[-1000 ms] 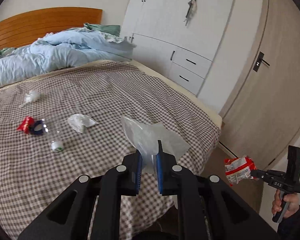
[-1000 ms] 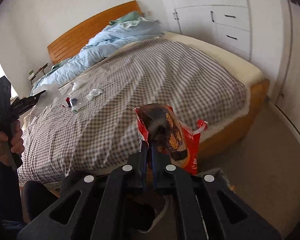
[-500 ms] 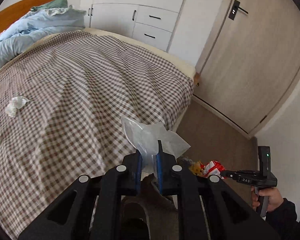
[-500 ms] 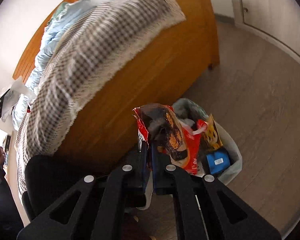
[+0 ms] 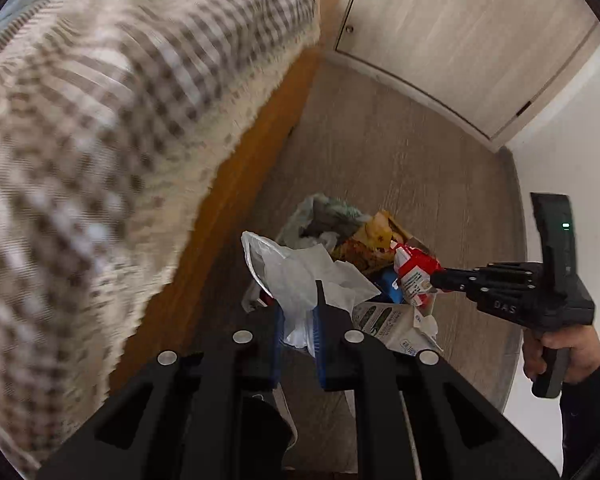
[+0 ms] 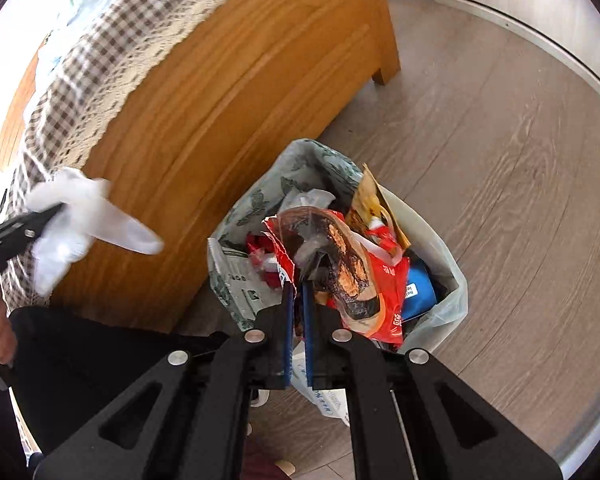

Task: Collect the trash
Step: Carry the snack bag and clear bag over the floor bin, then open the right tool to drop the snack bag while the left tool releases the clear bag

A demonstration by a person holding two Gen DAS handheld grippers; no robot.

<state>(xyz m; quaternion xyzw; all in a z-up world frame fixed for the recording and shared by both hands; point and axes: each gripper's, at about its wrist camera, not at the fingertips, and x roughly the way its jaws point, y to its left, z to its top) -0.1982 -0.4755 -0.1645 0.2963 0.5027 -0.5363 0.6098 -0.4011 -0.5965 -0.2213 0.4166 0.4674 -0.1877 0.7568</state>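
My left gripper (image 5: pixel 299 312) is shut on a crumpled clear plastic bag (image 5: pixel 288 268), which hangs above the near-left edge of a full trash bin (image 5: pixel 304 210) on the floor. The right gripper (image 6: pixel 299 292) is shut on a red snack wrapper (image 6: pixel 356 264) with a dark printed panel, held right over the bin (image 6: pixel 260 200). In the left wrist view the right gripper (image 5: pixel 436 278) comes in from the right with the wrapper (image 5: pixel 414 274). The left gripper (image 6: pixel 54 212) and its bag (image 6: pixel 88 216) show at the left of the right wrist view.
The bin holds several wrappers, a blue pack (image 6: pixel 418 292) and a carton (image 5: pixel 388 326). It stands by the wooden bed end (image 6: pixel 220 92). The checked bedspread (image 5: pixel 100 120) hangs over it. Wood floor (image 6: pixel 500 184) spreads right, toward a door (image 5: pixel 460 32).
Both grippers swung away from the bed top and dropped toward the floor bin, tilting downward. Each kept its piece of trash. The left view is blurred by its motion.
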